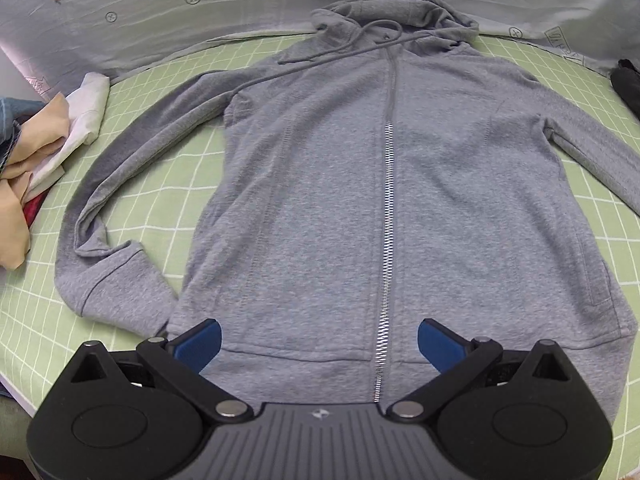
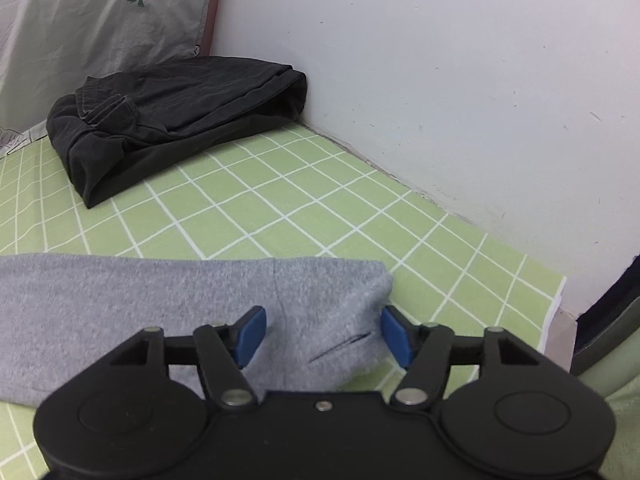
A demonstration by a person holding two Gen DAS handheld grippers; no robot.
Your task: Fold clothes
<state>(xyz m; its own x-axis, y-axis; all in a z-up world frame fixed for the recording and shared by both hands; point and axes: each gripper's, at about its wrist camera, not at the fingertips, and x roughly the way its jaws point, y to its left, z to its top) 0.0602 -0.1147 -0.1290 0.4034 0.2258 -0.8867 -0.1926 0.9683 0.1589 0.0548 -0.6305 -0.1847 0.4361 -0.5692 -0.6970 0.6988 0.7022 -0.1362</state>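
Note:
A grey zip-up hoodie lies flat, front up, on a green checked sheet, hood at the far end and sleeves spread to both sides. My left gripper hovers above the hem near the zipper, jaws wide open, nothing between the blue pads. In the right wrist view, the hoodie's sleeve end lies across the sheet. My right gripper stands open over the cuff, blue pads either side of the cloth and apart from it.
A folded black garment sits by the white wall at the far corner. A heap of beige, white and denim clothes lies at the left. A grey carrot-print cloth runs along the back.

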